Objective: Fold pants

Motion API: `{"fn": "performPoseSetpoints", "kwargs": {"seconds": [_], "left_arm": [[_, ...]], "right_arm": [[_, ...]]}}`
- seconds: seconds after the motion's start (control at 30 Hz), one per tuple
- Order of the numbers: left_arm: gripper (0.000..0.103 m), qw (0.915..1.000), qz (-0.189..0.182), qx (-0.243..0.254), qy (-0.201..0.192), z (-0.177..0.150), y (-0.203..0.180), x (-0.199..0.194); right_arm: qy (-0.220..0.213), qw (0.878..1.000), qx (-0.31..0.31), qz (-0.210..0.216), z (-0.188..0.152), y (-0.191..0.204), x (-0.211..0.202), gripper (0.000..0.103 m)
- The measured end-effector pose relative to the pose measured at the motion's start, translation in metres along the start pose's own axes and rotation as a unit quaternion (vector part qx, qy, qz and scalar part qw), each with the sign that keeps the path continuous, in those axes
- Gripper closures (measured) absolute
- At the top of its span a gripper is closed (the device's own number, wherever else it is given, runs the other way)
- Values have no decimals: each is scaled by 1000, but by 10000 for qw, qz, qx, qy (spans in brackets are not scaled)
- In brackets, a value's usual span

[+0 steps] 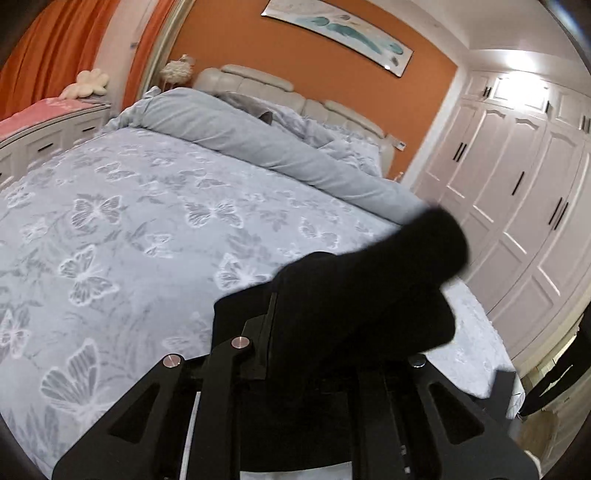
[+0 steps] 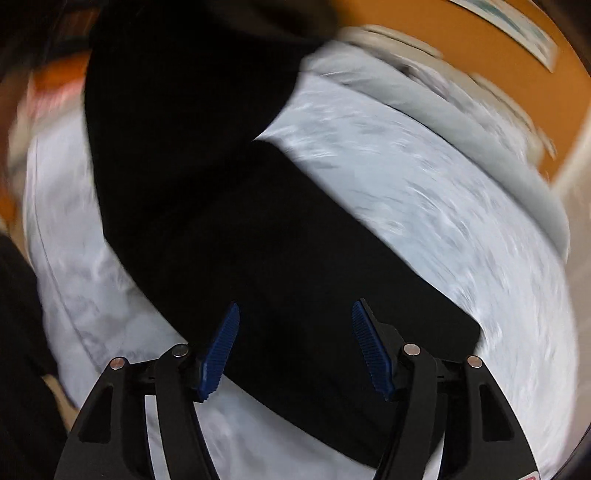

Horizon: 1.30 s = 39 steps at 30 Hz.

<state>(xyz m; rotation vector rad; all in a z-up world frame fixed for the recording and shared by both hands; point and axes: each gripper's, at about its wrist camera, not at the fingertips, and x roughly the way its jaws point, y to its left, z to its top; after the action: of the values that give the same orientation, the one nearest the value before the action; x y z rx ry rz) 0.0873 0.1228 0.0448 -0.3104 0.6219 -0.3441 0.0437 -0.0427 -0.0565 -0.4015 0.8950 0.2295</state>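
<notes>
Just one black pants [image 2: 229, 206], one bed [image 1: 147, 206], two grippers.

I can read no text, label, brand or number in my two views. The wall picture [image 1: 338, 29] above the bed shows only teal shapes, with no letters I can read.

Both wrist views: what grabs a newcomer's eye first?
The black pants dominate: a long dark band lies diagonally across the pale butterfly-print bedspread, in the right wrist view. In the left wrist view a bunch of the same black fabric is clamped in the left gripper and lifted over the bed. The right gripper catches the eye next, its blue pads spread apart above the cloth, gripping nothing.
</notes>
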Motion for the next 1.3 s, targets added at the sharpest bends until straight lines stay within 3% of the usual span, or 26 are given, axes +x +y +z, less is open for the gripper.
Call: {"fn": "performPoseSetpoints", "kwargs": {"seconds": [0.1, 0.23, 0.27, 0.3, 0.33, 0.4, 0.5, 0.6, 0.63, 0.7, 0.77, 0.83, 0.87, 0.93, 1.0, 1.07, 1.13, 1.2, 1.23, 1.27, 1.3], "left_arm": [[90, 10000, 55, 59, 19, -5, -5, -2], [90, 9998, -204, -40, 79, -10, -6, -4], [90, 9997, -212, -36, 68, -8, -7, -2], [90, 9997, -216, -53, 58, -7, -7, -2], [90, 9996, -245, -111, 42, -6, -6, -3], [90, 9993, -296, -220, 27, -4, -3, -4], [90, 9991, -322, -260, 23, -3, -1, -4], [90, 9990, -365, -238, 80, -4, -7, -1], [89, 9990, -383, -206, 124, -5, -10, 1], [89, 9988, -418, -89, 243, -11, -23, 7], [89, 9984, -434, 109, 348, -18, -36, 11], [88, 9973, -459, 365, 448, -28, -50, 15], [88, 9965, -466, 480, 499, -33, -58, 17], [88, 9941, -509, 710, 645, -44, -75, 25], [88, 9924, -536, 809, 758, -54, -89, 33], [88, 9920, -547, 853, 756, -61, -106, 42], [88, 9924, -606, 834, 666, -66, -121, 46], [81, 9914, -792, 824, 635, -81, -137, 52], [54, 9901, -783, 882, 757, -91, -142, 59], [17, 9842, -558, 1144, 1231, -115, -151, 77], [12, 9752, -269, 1404, 1690, -136, -155, 92]], "right_arm": [[41, 9988, -313, -370, 18, 29, 24, 41], [64, 9995, -11, -309, 38, 36, 56, 43], [22, 9997, 85, -220, 40, 35, 60, 56], [4, 9996, 266, 50, 42, 30, 62, 97], [15, 9969, 729, 286, 47, 17, 58, 96], [-332, 9926, 1083, 444, 53, 0, 35, 96], [-713, 9883, 1116, 757, 60, -12, 0, 95], [-136, 9893, 874, 1160, 49, 11, 36, 89], [278, 9885, 747, 1287, 39, 23, 61, 85], [-23, 9872, 860, 1342, 32, 18, 59, 83], [138, 9733, 1387, 1822, 33, -13, 43, 64], [-344, 9547, 2080, 2098, 19, -63, 10, 31], [-457, 9448, 2400, 2182, 10, -84, 0, 27], [-568, 8973, 3370, 2795, -19, -136, -10, 27], [-678, 8561, 4062, 3122, -44, -169, -14, 27], [-814, 8479, 4314, 2972, -59, -188, -22, 27], [-946, 8608, 4257, 2625, -65, -198, -34, 27], [-910, 8643, 4255, 2524, -74, -203, -37, 27], [-815, 8633, 4290, 2530, -78, -204, -34, 27], [-652, 8605, 4391, 2499, -84, -201, -26, 27], [-443, 8573, 4519, 2425, -90, -201, -16, 27]]}}
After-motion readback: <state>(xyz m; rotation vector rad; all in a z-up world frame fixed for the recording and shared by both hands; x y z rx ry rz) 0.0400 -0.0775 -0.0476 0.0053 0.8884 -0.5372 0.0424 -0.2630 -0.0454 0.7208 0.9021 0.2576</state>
